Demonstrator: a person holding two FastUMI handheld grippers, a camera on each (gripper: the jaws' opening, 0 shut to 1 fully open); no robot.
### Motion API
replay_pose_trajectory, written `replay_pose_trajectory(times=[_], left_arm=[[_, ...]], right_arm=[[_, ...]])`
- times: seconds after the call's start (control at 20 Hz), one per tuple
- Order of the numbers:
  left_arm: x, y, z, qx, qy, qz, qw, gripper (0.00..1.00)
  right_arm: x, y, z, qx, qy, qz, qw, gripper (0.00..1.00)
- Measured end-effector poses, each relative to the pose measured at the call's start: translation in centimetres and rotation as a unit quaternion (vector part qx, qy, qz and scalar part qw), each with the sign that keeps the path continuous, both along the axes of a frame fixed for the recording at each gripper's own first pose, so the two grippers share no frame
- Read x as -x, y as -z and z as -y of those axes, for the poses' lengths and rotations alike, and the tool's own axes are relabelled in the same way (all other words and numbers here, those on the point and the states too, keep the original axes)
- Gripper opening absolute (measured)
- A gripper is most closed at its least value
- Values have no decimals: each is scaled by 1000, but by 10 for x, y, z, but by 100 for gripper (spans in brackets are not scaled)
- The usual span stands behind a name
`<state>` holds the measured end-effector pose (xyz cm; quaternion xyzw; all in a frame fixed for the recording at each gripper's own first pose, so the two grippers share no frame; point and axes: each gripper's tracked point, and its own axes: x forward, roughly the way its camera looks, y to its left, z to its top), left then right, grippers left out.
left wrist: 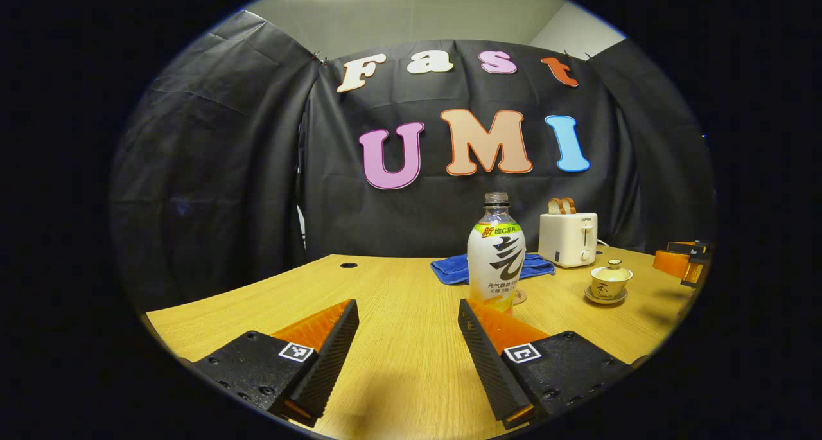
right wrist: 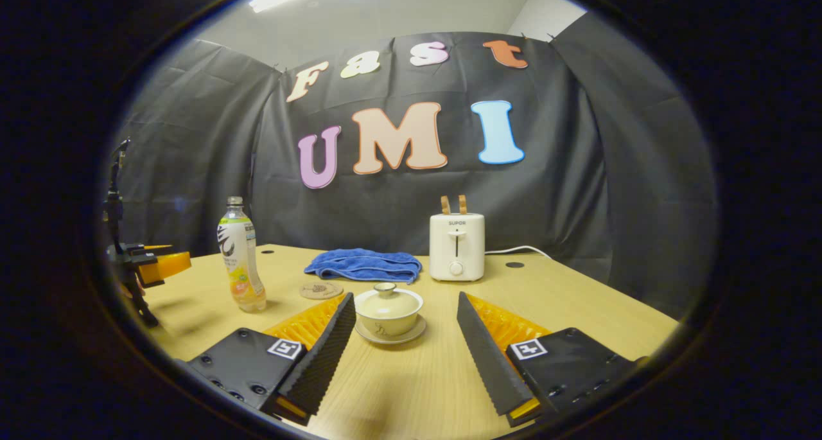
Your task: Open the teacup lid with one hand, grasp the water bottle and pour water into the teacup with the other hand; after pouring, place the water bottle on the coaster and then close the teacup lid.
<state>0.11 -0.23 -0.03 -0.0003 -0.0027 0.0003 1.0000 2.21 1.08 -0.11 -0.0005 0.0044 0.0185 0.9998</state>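
In the left gripper view the uncapped water bottle (left wrist: 496,254) stands upright on the wooden table, just beyond my open left gripper (left wrist: 408,311) and a little right of its centre line. The lidded teacup (left wrist: 611,281) sits on its saucer further right. In the right gripper view the same teacup (right wrist: 388,310), lid on, rests between and just beyond the fingers of my open right gripper (right wrist: 404,305). The bottle (right wrist: 241,263) stands at the left, with the round coaster (right wrist: 321,290) lying flat beside it. The left gripper (right wrist: 157,266) shows at the far left edge.
A blue towel (right wrist: 366,264) lies folded behind the coaster, and a white toaster (right wrist: 456,245) with two bread slices stands at the back with its cord running right. The table (left wrist: 398,376) has cable holes near the back. The right gripper (left wrist: 681,263) shows at the right edge.
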Motion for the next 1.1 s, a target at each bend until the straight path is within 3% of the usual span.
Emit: replay_pose_trajectory(times=[0.55, 1.1], left_arm=[[1, 1, 0, 0, 0, 0, 1000, 91], [1, 1, 1, 0, 4, 1, 1000, 91]], right_arm=[[-63, 10, -31, 14, -38, -29, 999, 96], [-101, 28, -38, 45, -22, -85, 995, 96]])
